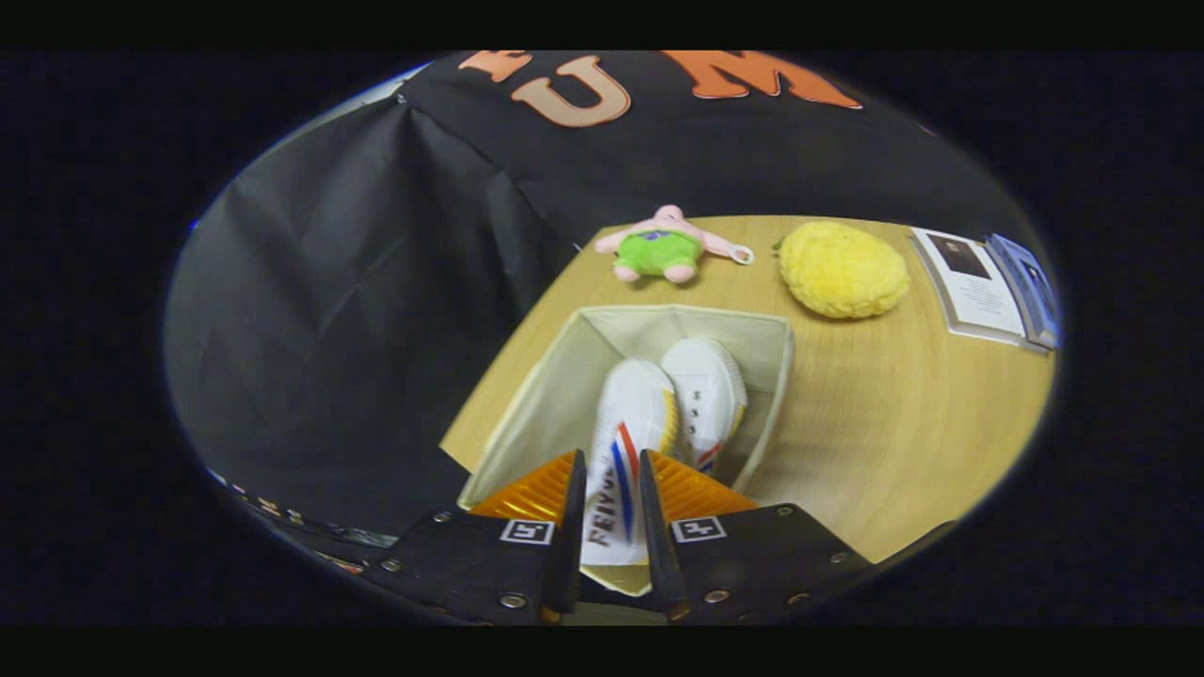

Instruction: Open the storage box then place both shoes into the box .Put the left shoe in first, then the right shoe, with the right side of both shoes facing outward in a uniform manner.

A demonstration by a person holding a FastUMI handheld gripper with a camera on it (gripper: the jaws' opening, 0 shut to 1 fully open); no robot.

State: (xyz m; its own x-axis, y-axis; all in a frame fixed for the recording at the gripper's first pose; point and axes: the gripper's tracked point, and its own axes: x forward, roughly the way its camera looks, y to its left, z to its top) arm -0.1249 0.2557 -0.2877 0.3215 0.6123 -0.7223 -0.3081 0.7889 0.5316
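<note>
The cream fabric storage box [550,400] stands open on the wooden table [875,432], just ahead of and below my fingers. Two white canvas shoes with red and blue stripes lie inside it, toes pointing away from me. The near shoe [632,414] lies on its side with its lettered side up, and its heel end fills the gap between my fingers. My gripper [611,461] is shut on that shoe, a finger pressing each side. The other shoe [707,390] rests against it on the right, near the box's right wall.
Beyond the box lie a pink and green plush toy [660,246] and a round yellow plush [842,270]. A booklet [974,282] lies at the table's far right corner. The black cloth wall hangs to the left, past the table's left edge.
</note>
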